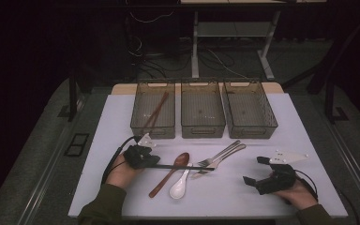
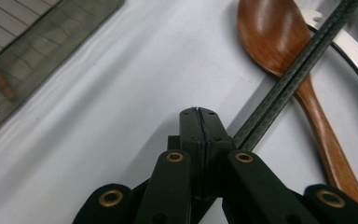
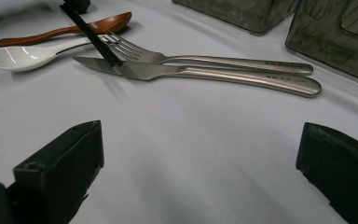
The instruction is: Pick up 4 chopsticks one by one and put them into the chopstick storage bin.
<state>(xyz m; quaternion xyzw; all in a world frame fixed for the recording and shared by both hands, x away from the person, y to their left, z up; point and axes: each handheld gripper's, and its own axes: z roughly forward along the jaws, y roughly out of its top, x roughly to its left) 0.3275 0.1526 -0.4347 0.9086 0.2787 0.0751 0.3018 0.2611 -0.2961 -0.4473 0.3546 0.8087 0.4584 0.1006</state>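
A pair of black chopsticks (image 1: 178, 166) (image 2: 298, 70) (image 3: 93, 35) slants up from the table, its far end resting over the steel knife (image 1: 215, 165) (image 3: 205, 73) and fork (image 1: 220, 153) (image 3: 214, 60). My left gripper (image 1: 157, 162) (image 2: 198, 112) is shut on the near end, with the jaws pressed together. Under the sticks lie a wooden spoon (image 1: 168, 176) (image 2: 270, 32) (image 3: 65, 30) and a white ceramic spoon (image 1: 180, 185) (image 3: 23, 56). My right gripper (image 1: 255, 170) (image 3: 200, 133) rests open on the white mat at the right, with nothing between its fingers.
Three grey see-through bins (image 1: 153, 126) (image 1: 202, 126) (image 1: 249, 126) stand in a row at the back of the white mat (image 1: 272, 197). The left bin holds brown chopsticks (image 1: 155, 110). Table legs and cables stand on the floor beyond.
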